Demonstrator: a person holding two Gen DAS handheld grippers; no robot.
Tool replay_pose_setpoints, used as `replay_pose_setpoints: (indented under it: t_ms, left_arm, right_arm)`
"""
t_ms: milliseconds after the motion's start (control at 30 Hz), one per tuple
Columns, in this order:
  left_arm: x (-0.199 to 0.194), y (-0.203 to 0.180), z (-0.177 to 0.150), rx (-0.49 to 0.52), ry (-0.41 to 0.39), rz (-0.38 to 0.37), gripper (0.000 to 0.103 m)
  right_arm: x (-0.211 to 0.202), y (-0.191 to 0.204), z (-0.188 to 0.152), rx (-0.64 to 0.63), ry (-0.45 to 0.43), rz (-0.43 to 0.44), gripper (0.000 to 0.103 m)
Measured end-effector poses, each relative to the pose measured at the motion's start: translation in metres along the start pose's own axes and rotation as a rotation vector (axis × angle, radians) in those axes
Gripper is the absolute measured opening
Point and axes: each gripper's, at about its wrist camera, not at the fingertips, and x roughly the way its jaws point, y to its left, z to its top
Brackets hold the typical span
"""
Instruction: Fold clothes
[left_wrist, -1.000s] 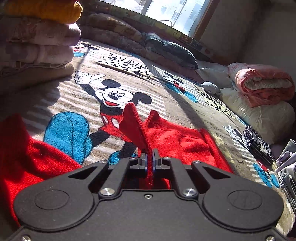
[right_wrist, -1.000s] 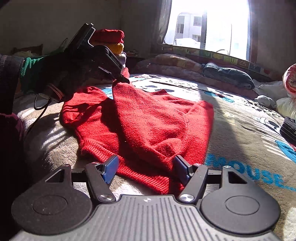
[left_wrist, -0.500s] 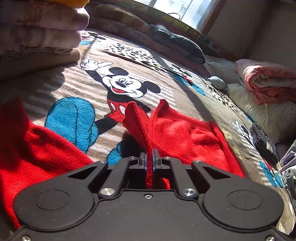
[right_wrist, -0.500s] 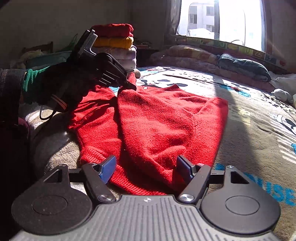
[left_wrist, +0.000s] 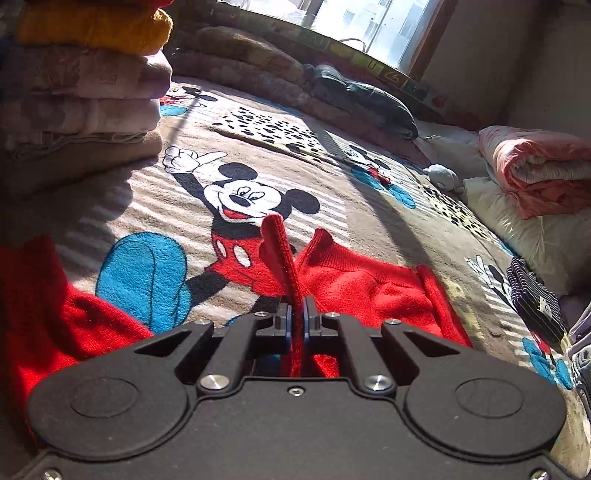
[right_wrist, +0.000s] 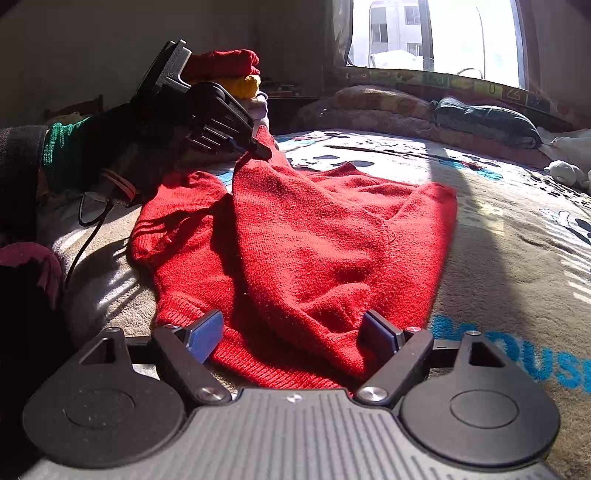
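Right wrist view: a bright red knitted sweater (right_wrist: 303, 240) fills the centre of the frame, spread loosely on a bed covered by a plush brown cartoon-mouse blanket (right_wrist: 517, 229). At the bottom of the frame the right hand-held gripper (right_wrist: 293, 338) has its blue-padded fingers spread wide, one on either side of the sweater's ribbed hem, gripping nothing. In the upper left, the left hand-held gripper (right_wrist: 264, 151), held by a dark-gloved hand (right_wrist: 122, 147), pinches a fold of the knit and lifts it into a soft tent. In the left wrist view, that gripper's fingers are pressed together on a thin upright strip of red ribbed fabric in the centre of the frame, with more sweater lying at the lower left and right. A stack of folded clothes in red, yellow and pale pink (left_wrist: 81, 85) stands in the upper left. The sweater looks light, limp and stretchy: it sags wherever unsupported and should not slip from padded fingers. The ribbed hem or cuff edges look the firmest places to take hold, and a corner of the hem lies between the right gripper's fingers.
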Motion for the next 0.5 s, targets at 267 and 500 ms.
replay_pose_setpoints:
  t_ms: [267, 500]
  left_arm:
    - [0.001, -0.049, 0.032, 0.023, -0.009, 0.002, 0.003]
    - [0.026, -0.097, 0.049, 0.010, 0.030, -0.003, 0.003]
  right_arm:
    - [-0.005, -0.005, 0.002, 0.045, -0.003, 0.005, 0.073]
    - [-0.008, -0.015, 0.004, 0.077, 0.002, 0.019, 0.065]
